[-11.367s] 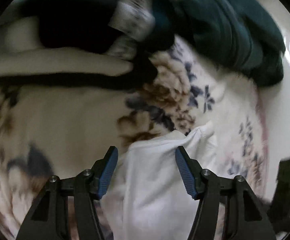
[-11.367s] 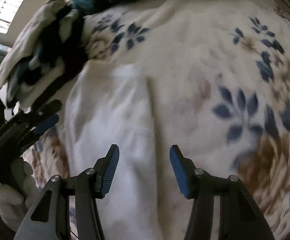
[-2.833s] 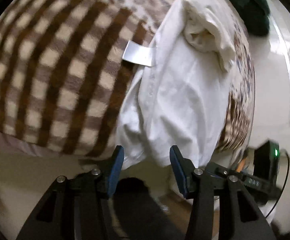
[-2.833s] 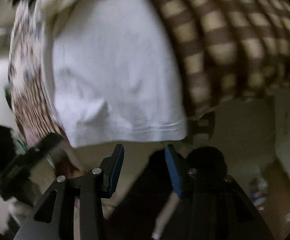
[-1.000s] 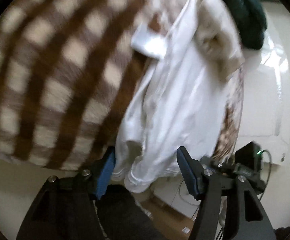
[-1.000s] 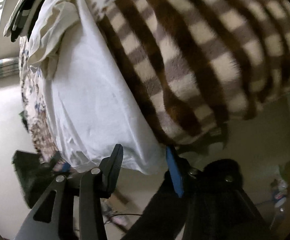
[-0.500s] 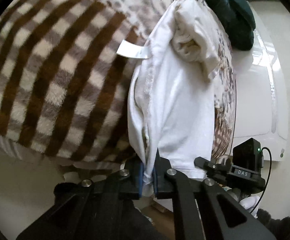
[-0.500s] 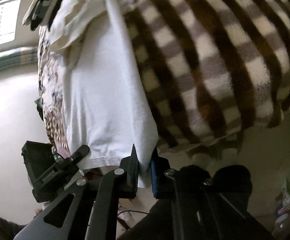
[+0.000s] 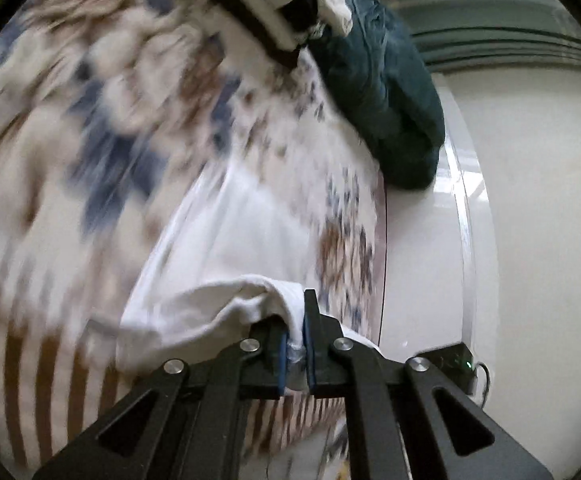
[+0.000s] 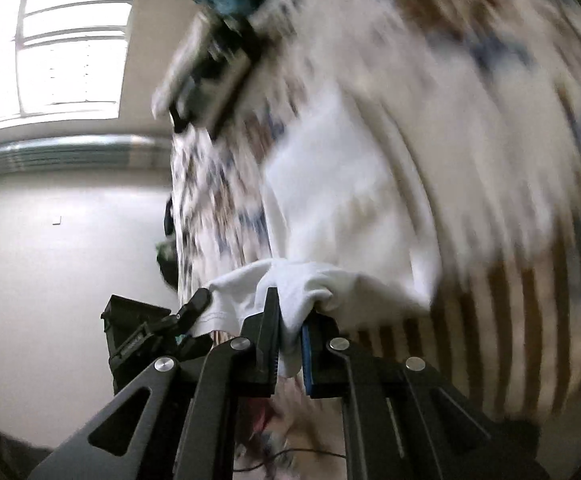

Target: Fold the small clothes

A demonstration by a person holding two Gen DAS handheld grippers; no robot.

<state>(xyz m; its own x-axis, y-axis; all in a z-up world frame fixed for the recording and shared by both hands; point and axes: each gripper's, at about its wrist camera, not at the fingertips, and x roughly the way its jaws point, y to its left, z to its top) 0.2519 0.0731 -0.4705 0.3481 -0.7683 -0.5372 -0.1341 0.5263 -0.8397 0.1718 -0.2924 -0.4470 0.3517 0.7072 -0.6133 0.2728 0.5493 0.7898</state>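
Observation:
A white garment [image 9: 218,264] lies on a bed with a floral and checked blanket [image 9: 90,128]. My left gripper [image 9: 295,336] is shut on the garment's near hem and holds it lifted and folded back over the rest. My right gripper [image 10: 290,328] is shut on the other corner of the same hem [image 10: 290,280], also lifted. The left gripper shows in the right wrist view [image 10: 178,320] just left of the cloth. The views are motion-blurred.
A dark teal garment [image 9: 382,92] and a stack of folded clothes [image 9: 274,4] lie at the far end of the bed. A white wall [image 9: 530,200] runs along the bed's side. A bright window [image 10: 70,48] is in the right wrist view.
Both grippers, shut on the hem, have lifted it from the bed's edge and carried it up over the garment toward the far end. The view has swung upward.

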